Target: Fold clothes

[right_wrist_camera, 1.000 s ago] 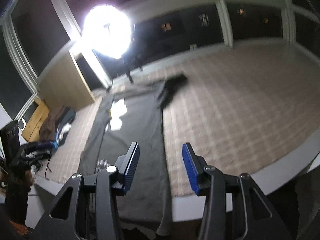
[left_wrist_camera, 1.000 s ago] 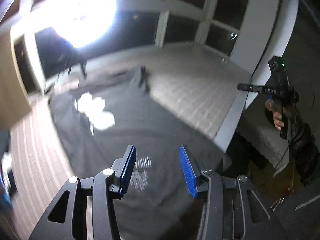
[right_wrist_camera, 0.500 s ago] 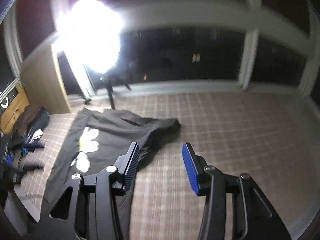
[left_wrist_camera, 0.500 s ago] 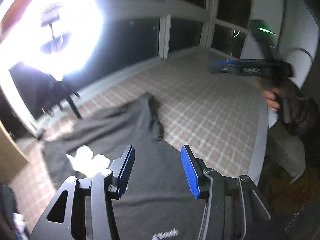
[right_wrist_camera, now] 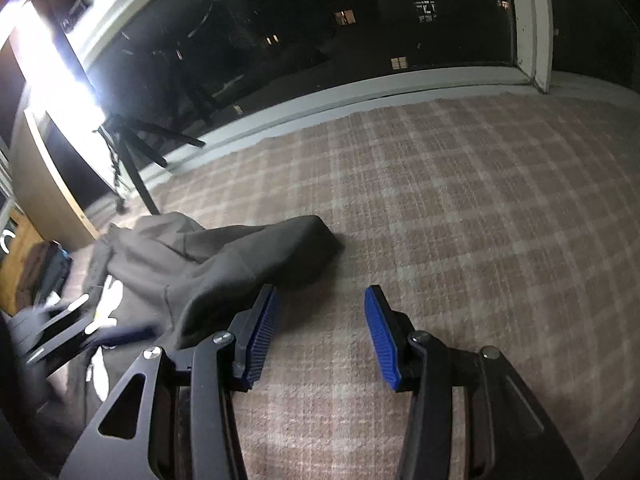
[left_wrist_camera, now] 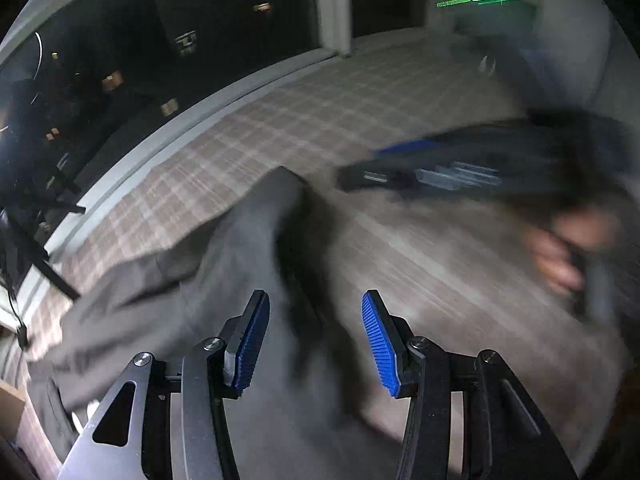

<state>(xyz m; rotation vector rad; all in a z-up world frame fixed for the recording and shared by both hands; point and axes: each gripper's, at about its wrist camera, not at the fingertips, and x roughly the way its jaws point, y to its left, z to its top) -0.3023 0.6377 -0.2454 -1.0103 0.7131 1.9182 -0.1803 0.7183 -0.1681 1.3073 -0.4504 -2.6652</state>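
Plaid carpet (right_wrist_camera: 460, 208), windows (right_wrist_camera: 320, 20) (dark outside)

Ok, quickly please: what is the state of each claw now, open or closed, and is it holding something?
Left claw: open, holding nothing, above the dark garment.
Right claw: open, holding nothing, over the plaid cover.

the garment (right_wrist_camera: 224, 256) is dark grey with a white print. the bedcover (right_wrist_camera: 460, 208) is pink-and-cream plaid. the gripper pads (right_wrist_camera: 262, 332) are blue.
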